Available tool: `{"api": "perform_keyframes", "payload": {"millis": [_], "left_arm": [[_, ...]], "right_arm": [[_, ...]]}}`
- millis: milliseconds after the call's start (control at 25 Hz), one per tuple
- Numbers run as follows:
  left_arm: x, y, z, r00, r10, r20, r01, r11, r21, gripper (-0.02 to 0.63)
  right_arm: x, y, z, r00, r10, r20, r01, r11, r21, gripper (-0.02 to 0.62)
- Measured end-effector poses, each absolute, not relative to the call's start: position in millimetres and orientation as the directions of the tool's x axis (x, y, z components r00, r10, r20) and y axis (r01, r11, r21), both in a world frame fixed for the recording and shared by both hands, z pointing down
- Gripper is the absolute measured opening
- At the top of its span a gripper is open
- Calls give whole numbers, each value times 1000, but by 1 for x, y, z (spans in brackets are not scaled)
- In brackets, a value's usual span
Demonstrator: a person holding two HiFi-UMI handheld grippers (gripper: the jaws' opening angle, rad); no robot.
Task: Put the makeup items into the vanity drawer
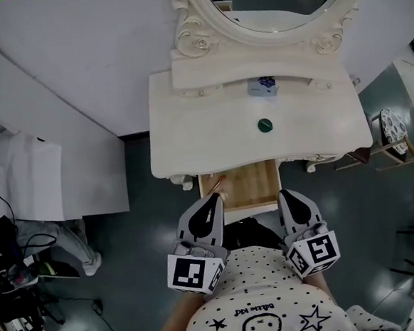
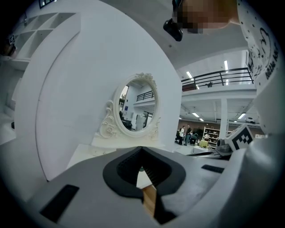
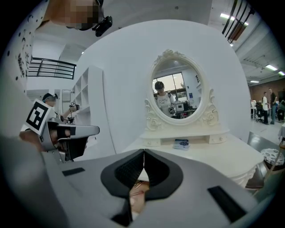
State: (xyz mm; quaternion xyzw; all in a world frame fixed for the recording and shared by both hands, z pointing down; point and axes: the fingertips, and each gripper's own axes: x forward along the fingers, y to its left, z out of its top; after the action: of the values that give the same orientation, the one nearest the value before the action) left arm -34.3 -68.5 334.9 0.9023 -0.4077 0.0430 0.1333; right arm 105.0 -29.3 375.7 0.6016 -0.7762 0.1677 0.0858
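Head view shows you holding both grippers low, just in front of the open wooden-bottomed drawer (image 1: 248, 183) of the white carved vanity table (image 1: 191, 141). Your left gripper (image 1: 213, 198) and right gripper (image 1: 289, 192) both have their jaws pressed together, pinching nothing. The round dark green makeup item (image 1: 264, 125) lies on the tabletop. The small blue-and-white box (image 1: 262, 85) sits on the shelf beneath the oval mirror (image 1: 273, 2).

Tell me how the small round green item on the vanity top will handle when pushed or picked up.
The green item looks small, so it is probably light. Round from above, on the smooth vanity top, it would likely slide when pushed; tipped on edge, it might roll. Its height is hard to tell, so a grip across its rounded sides could slip.
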Motion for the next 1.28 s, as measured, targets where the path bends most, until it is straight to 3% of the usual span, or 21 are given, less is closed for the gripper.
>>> {"api": "perform_keyframes", "payload": {"millis": [880, 1040, 1280], "left_arm": [[-31, -82, 343, 607, -764, 217, -793, -568, 219, -5], [-35, -82, 343, 593, -775, 220, -804, -554, 218, -5], [-45, -79, 341, 562, -795, 227, -825, -522, 215, -3]], "right_arm": [[116, -56, 384, -344, -879, 331, -938, 305, -166, 11], [131, -77, 387, -330, -883, 334, -944, 310, -113, 63], [163, -133, 401, -287, -886, 363, -947, 319, 29, 78]]}}
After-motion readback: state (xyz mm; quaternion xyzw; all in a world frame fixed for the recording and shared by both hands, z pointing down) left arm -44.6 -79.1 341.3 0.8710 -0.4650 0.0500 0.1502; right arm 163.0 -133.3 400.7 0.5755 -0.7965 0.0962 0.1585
